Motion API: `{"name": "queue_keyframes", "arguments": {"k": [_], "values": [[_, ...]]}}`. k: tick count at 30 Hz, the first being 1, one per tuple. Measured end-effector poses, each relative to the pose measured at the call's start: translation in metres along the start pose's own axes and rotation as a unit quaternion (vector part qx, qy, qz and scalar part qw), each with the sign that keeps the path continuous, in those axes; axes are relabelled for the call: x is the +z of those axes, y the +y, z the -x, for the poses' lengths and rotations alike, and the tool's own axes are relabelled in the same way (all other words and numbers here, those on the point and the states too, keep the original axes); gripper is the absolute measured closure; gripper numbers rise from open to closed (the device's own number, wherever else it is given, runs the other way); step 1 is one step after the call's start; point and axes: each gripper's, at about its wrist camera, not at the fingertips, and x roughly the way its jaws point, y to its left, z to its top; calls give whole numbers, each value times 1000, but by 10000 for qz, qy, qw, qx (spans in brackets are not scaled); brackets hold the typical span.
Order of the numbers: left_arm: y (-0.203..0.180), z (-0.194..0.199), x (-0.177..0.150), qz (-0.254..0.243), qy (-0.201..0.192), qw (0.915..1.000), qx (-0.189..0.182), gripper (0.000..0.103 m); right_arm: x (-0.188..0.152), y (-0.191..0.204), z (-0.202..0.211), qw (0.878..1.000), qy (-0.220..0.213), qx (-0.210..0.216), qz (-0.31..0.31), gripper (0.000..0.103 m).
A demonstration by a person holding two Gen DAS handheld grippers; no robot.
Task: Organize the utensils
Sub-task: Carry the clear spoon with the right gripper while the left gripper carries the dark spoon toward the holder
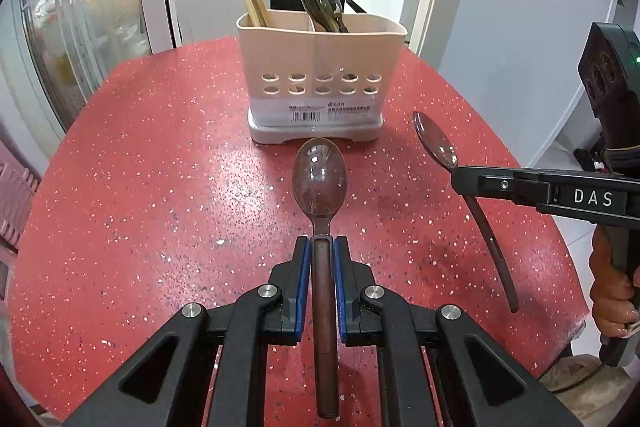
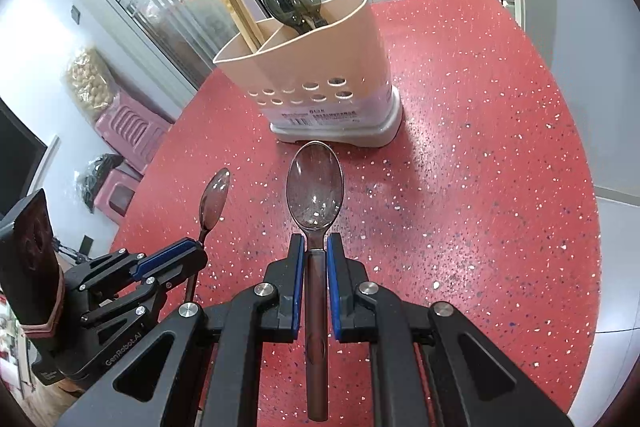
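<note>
So both grippers closed on spoons: left gripper (image 1: 322,241) pinches brown spoon (image 1: 319,179), right gripper (image 2: 314,239) pinches clear spoon (image 2: 315,185), above red table (image 1: 160,155). Mid-carry; next, drop bowls-up into caddy (image 1: 320,67) spoon compartment.

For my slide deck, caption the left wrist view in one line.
Left gripper clamps a brown spoon aimed at the beige caddy; right gripper holds another spoon.

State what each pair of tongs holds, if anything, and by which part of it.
The left tongs grip a brown spoon by its handle, just behind the bowl. The right tongs grip a clear spoon at the same place on its handle.
</note>
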Motion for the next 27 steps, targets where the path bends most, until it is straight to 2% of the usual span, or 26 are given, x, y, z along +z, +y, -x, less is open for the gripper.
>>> {"name": "queue_keyframes", "arguments": {"k": [15,27], "values": [[24,15,29,351,-479,9982,57,66,27,16,20,9993,-309,51,185,91],[47,24,78,628,-1039,9924,203,66,80,22,39,9969,-691,63,378,91]]}}
